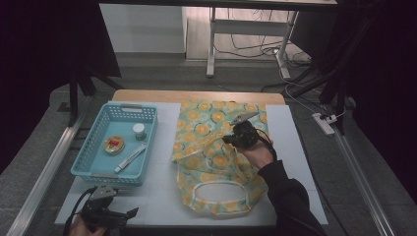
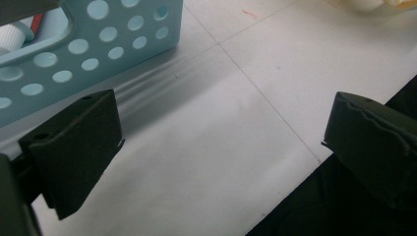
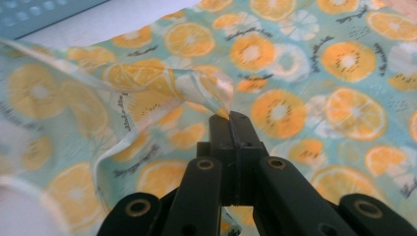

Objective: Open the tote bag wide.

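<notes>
Cloth: a thin, soft fabric apron (image 1: 216, 147) printed with orange citrus slices on pale teal, edged with a white binding; it lies rumpled across the middle of the table, its looped neck band nearest the person.
Right gripper: the right gripper (image 3: 230, 118) has its 2 black jaws pressed together on a pinched fold of the apron's edge; in the high view it (image 1: 227, 140) sits over the cloth's centre.
Fold and fingers: the pinched bit stands up as a small peak right at the jaw tips, and the fabric drapes away from it to the left in the right gripper view.
Left gripper: the left gripper (image 2: 221, 142) holds its 2 matte black pads wide apart over bare mat, with nothing between them; it is at the near left corner (image 1: 129, 214), well apart from the apron.
Mat: white foam board (image 1: 162, 196), smooth, with thin seam lines.
Basket: light blue perforated plastic basket (image 1: 93, 169), rectangular, left of the apron.
</notes>
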Demonstrator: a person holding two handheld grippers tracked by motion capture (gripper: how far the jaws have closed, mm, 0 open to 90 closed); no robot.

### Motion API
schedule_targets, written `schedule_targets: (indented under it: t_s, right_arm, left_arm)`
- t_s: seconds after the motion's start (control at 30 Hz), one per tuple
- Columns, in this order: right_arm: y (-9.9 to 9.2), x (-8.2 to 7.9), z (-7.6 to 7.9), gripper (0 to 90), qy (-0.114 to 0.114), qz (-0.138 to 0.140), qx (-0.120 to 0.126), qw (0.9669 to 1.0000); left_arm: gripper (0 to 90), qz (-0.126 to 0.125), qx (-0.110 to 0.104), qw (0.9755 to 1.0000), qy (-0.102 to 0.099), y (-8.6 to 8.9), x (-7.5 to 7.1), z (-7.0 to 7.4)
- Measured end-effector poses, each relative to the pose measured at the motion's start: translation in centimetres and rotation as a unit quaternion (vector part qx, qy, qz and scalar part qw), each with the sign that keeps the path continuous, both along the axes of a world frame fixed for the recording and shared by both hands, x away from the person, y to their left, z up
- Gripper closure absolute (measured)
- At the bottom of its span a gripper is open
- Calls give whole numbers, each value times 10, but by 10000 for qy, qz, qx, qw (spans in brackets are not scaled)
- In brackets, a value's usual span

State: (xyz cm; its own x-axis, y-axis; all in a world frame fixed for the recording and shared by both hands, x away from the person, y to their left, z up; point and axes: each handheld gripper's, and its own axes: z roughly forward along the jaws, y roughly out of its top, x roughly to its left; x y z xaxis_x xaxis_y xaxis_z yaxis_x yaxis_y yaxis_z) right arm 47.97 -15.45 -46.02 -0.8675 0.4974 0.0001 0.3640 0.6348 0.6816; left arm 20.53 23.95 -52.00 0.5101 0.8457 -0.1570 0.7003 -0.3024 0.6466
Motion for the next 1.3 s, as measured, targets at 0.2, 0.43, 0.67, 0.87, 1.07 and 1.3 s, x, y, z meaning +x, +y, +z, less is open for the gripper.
schedule_targets:
  t_s: [0.2,0.43,0.67,0.87,1.07,1.3]
  right_arm:
    - [9,21,-10,900,43,-35,-31,10000]
    - [14,36,-36,900,249,-148,-55,9996]
    - [17,36,-54,798,376,-231,-150,9989]
    - [12,32,-41,593,457,-338,59,9984]
    - [5,8,-19,438,387,-115,314,9987]
    - [4,-28,-8,309,424,218,393,9981]
  left_arm:
    - [11,3,-9,10000,-7,0,0,0]
    - [11,2,-14,10000,-6,0,0,0]
    - [11,11,-23,10000,1,0,0,0]
    - [12,16,-22,10000,5,0,0,0]
    - [12,22,-10,10000,17,0,0,0]
    - [12,27,0,10000,30,0,1,0]
